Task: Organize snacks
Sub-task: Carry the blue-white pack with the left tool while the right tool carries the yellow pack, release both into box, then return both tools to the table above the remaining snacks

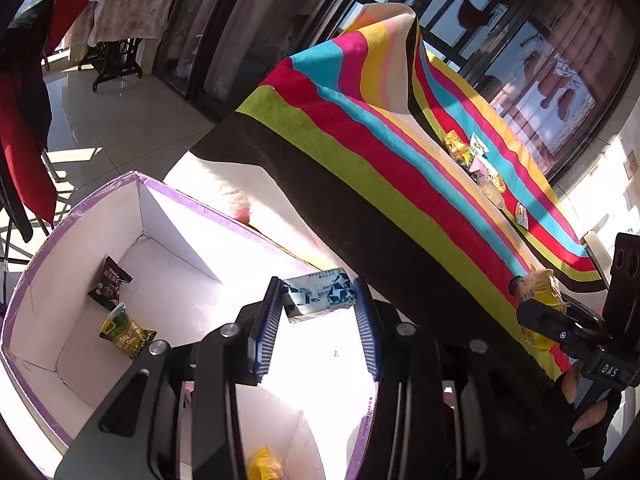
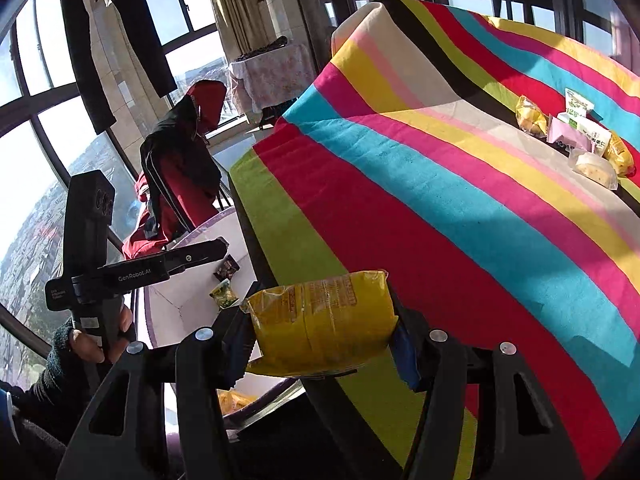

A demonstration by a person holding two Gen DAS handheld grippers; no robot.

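Observation:
My left gripper [image 1: 320, 304] is shut on a small blue-and-white snack packet [image 1: 319, 294], held above the open white box with a purple rim [image 1: 180, 196]. On the box floor lie a dark packet [image 1: 109, 279], a green-yellow packet [image 1: 127, 333] and a yellow packet [image 1: 264, 465]. My right gripper [image 2: 322, 330] is shut on a yellow snack bag [image 2: 322, 316] over the striped cloth's near edge; the same bag [image 1: 538, 288] shows at the right of the left wrist view. Several more snacks [image 2: 576, 136] lie far back on the striped table [image 2: 440, 200].
The box [image 2: 192, 236] stands below the table's left edge. A chair draped with a red and black jacket [image 2: 180, 160] stands behind it, near tall windows. A cloth-covered side table [image 1: 128, 8] stands further back on the tiled floor.

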